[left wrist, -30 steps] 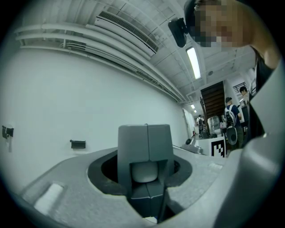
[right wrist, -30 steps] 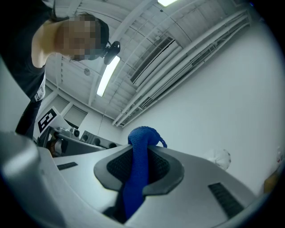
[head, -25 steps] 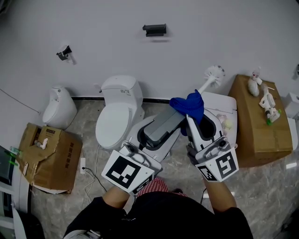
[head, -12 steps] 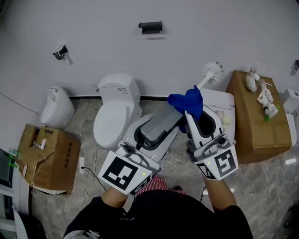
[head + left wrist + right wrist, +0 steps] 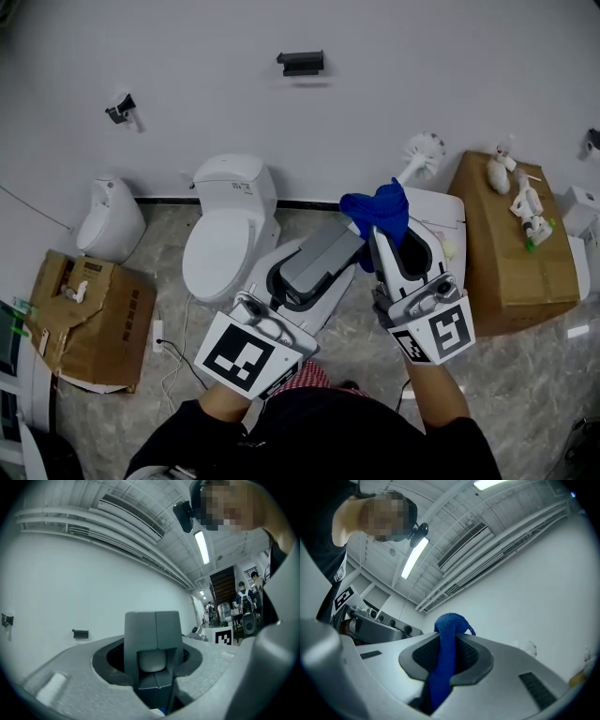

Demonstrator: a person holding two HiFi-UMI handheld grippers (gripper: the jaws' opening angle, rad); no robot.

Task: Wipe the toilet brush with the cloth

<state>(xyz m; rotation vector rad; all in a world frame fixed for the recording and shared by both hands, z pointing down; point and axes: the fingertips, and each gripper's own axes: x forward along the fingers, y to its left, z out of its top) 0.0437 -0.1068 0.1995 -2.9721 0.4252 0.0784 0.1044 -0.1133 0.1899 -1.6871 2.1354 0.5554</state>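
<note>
The toilet brush has a white bristle head (image 5: 427, 147) up near the wall. Its white shaft slants down to a wide grey handle (image 5: 323, 255). My left gripper (image 5: 339, 246) is shut on that grey handle, which fills the space between its jaws in the left gripper view (image 5: 152, 639). A blue cloth (image 5: 380, 211) is bunched around the shaft just above the handle. My right gripper (image 5: 389, 236) is shut on the cloth. In the right gripper view the cloth (image 5: 445, 653) runs up between the jaws of the right gripper (image 5: 446, 660). The shaft under the cloth is hidden.
A white toilet (image 5: 225, 225) stands against the wall at left of centre, with a small white fixture (image 5: 110, 220) further left. Another white fixture (image 5: 448, 214) lies under the brush. Cardboard boxes stand at left (image 5: 89, 319) and right (image 5: 511, 244), the right one bearing small items.
The head view has drifted slightly. Both grippers, the brush and the cloth hold the same places relative to one another.
</note>
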